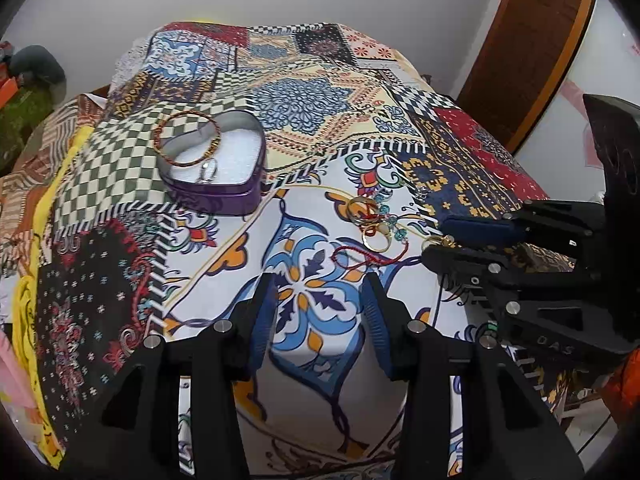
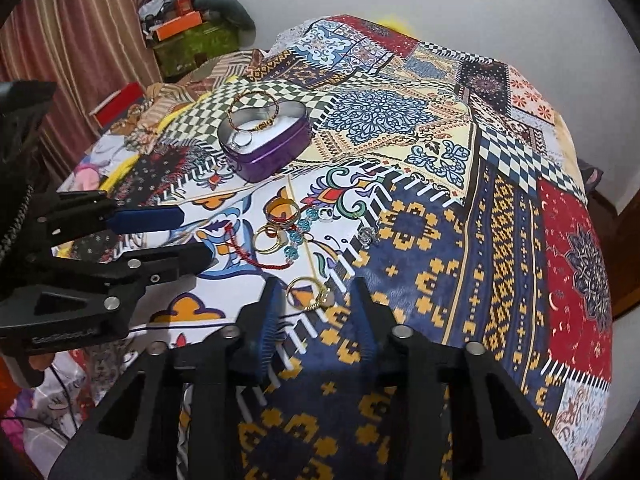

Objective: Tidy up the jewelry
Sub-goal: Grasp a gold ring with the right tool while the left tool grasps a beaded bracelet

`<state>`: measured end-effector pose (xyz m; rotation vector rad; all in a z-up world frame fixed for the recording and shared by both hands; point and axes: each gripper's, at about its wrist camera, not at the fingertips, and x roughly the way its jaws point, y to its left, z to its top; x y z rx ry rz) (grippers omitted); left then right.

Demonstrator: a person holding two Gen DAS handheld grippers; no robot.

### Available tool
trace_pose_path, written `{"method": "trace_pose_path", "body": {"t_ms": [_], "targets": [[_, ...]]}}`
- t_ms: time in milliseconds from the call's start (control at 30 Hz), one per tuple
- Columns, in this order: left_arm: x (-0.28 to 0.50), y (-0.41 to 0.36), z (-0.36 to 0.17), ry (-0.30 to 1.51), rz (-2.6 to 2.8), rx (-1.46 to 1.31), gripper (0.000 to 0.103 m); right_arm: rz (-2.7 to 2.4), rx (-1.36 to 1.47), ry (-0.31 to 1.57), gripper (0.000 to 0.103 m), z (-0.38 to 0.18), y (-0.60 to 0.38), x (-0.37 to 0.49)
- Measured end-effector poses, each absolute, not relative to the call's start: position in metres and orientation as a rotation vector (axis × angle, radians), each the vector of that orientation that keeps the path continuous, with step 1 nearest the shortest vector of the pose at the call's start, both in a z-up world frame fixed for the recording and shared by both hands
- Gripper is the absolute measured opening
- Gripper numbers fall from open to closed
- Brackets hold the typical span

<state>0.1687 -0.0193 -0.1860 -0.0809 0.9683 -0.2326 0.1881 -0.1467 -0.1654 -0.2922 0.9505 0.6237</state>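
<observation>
A purple heart-shaped tin (image 1: pixel 218 190) (image 2: pixel 276 156) stands open on the patterned cloth, a red-gold bangle (image 1: pixel 188 140) (image 2: pixel 254 110) leaning on its rim and a small ring inside. Loose jewelry lies in front: gold rings (image 1: pixel 374 236) (image 2: pixel 266 240), a blue bead piece (image 2: pixel 304 226), a red cord (image 1: pixel 360 258) (image 2: pixel 248 256). My right gripper (image 2: pixel 316 292) (image 1: pixel 438 240) is open, its fingers either side of a gold ring with a small charm (image 2: pixel 308 292). My left gripper (image 1: pixel 320 292) (image 2: pixel 196 236) is open and empty, just short of the red cord.
The patchwork cloth (image 2: pixel 500 220) covers a raised surface that falls away at its edges. Clutter, an orange box (image 2: pixel 178 26) and a curtain stand at the left. A wooden door (image 1: pixel 532 40) is at the right.
</observation>
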Motion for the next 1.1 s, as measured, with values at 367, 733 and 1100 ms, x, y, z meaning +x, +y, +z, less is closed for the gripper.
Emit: {"method": "trace_pose_path", "body": {"t_ms": [367,733,1100], "targets": [[0.184,-0.031,-0.19,0.95,-0.274,-0.039,0.04,0.64,-0.21,0.958,0.021,-0.163,-0.158,0.189],[0.175,-0.037,-0.177,0.945,-0.346,-0.082,0.038,0.569,-0.171,0.94,0.021,-0.155,-0.177,0.192],[0.191,-0.058,-0.184,0.965,-0.277,-0.112,0.014,0.556,-0.174,0.925,0.021,-0.152,-0.186,0.187]]}}
